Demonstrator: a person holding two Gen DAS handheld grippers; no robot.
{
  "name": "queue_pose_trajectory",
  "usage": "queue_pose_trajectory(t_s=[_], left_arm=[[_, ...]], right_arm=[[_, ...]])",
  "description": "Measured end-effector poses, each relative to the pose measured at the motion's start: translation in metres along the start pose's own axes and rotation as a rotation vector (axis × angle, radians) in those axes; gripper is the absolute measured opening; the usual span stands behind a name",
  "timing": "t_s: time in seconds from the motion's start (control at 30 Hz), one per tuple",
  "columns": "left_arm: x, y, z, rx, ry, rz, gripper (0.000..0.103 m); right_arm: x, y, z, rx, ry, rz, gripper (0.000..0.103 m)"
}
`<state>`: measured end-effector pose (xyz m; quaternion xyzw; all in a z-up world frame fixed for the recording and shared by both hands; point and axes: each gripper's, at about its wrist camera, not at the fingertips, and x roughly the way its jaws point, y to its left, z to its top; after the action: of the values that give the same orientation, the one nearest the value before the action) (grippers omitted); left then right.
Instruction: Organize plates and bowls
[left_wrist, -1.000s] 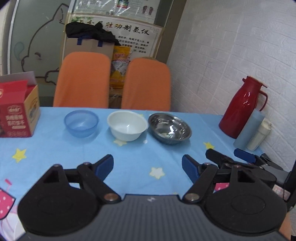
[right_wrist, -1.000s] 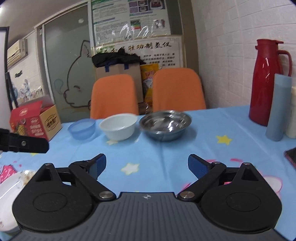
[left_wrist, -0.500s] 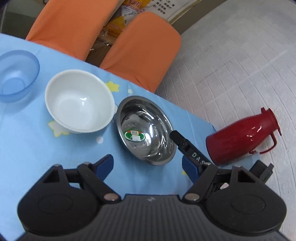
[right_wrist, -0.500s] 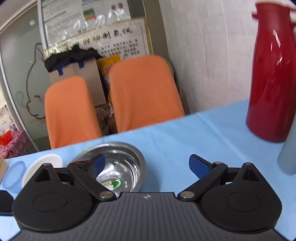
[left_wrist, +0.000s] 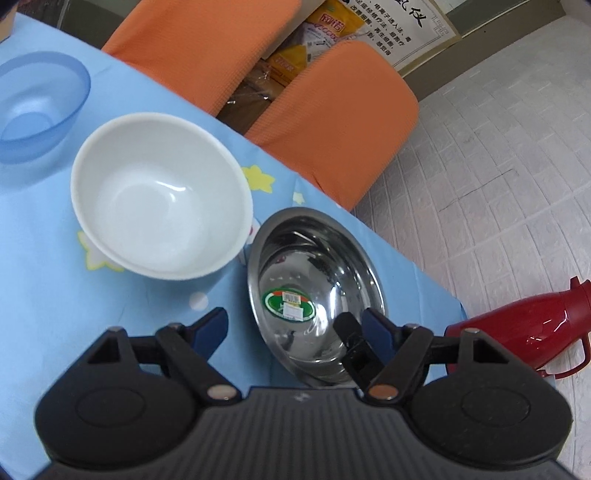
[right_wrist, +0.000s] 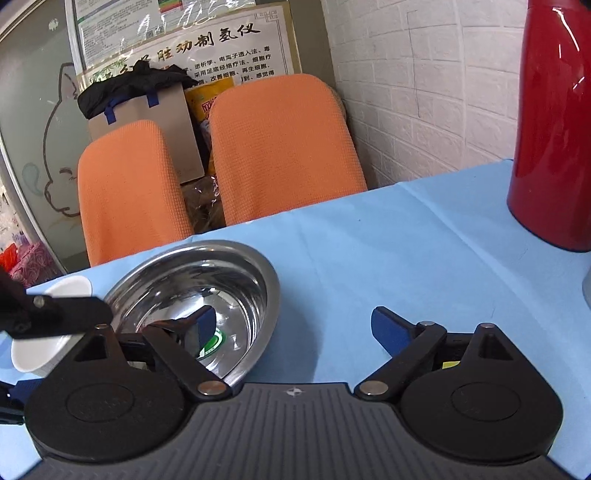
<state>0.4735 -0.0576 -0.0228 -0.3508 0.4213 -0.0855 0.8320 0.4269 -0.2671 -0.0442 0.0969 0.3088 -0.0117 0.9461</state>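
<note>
The steel bowl (left_wrist: 314, 291) sits on the blue surface (right_wrist: 388, 251), its near rim between both pairs of fingers, nothing gripped. The right gripper (right_wrist: 291, 328) is spread wide, one finger inside the bowl; the left gripper (left_wrist: 295, 328) straddles it too, fingers apart and just easing inward. The white bowl (left_wrist: 159, 195) lies just beyond the left fingers, touching the steel one.

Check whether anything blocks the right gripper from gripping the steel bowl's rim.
Nothing visible blocks it. The right gripper is open and straddles the near rim of the shiny steel bowl, one finger inside, one outside over the blue tablecloth.
</note>
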Motion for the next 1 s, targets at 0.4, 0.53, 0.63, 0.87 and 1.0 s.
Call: queue_pose_trajectory(t_s=[0.4, 0.53, 0.63, 0.87, 1.0], left_arm=[[0.012, -0.003, 0.001, 0.093, -0.019, -0.029, 0.028], [0.009, -0.006, -0.003, 0.151, -0.031, -0.014, 0.028], [0.003, -0.007, -0.005, 0.176, -0.039, -0.017, 0.028], [-0.022, -0.008, -0.015, 0.221, -0.047, -0.001, 0.028], [-0.046, -0.005, -0.028, 0.213, -0.048, -0.01, 0.028]], right_arm=[[0.011, 0.019, -0.005, -0.131, 0.02, 0.088, 0.088], [0.009, 0.02, -0.004, -0.144, 0.036, 0.096, 0.088], [0.005, 0.019, -0.004, -0.139, 0.037, 0.105, 0.088], [-0.014, 0.029, -0.008, -0.167, 0.018, 0.119, 0.088], [-0.035, 0.037, -0.012, -0.194, 0.008, 0.116, 0.088]])
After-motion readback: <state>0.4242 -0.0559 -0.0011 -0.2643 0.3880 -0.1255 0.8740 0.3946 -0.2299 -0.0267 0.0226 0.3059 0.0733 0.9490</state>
